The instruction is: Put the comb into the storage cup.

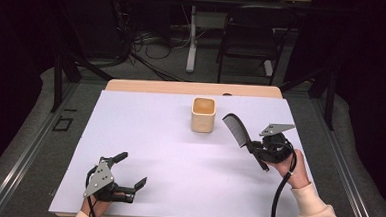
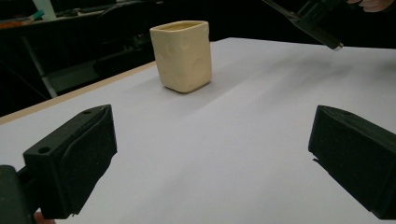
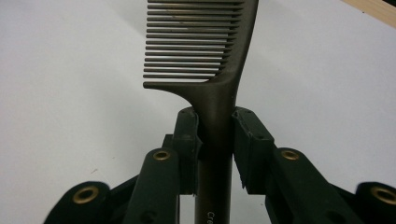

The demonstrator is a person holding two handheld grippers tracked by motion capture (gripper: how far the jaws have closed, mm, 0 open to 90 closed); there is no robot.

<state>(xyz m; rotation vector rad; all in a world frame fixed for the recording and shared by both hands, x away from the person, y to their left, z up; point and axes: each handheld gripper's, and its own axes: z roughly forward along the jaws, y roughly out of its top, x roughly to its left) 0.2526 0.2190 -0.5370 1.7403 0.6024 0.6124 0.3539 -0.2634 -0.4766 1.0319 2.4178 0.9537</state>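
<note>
Looking down from the high view, we hold the comb (image 1: 236, 130) raised in the right gripper (image 1: 255, 148), just right of the cream cup (image 1: 203, 114). From the left gripper view, our left gripper (image 2: 212, 154) gapes empty. The right gripper view shows the jaws clamped on the handle (image 3: 215, 135); we should tip it teeth-first over the cup's mouth.

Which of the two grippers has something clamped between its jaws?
The right gripper, raised over the table's right side, is shut on the dark comb's handle. The left gripper, low near the front edge, stands wide open with nothing between its jaws.
</note>
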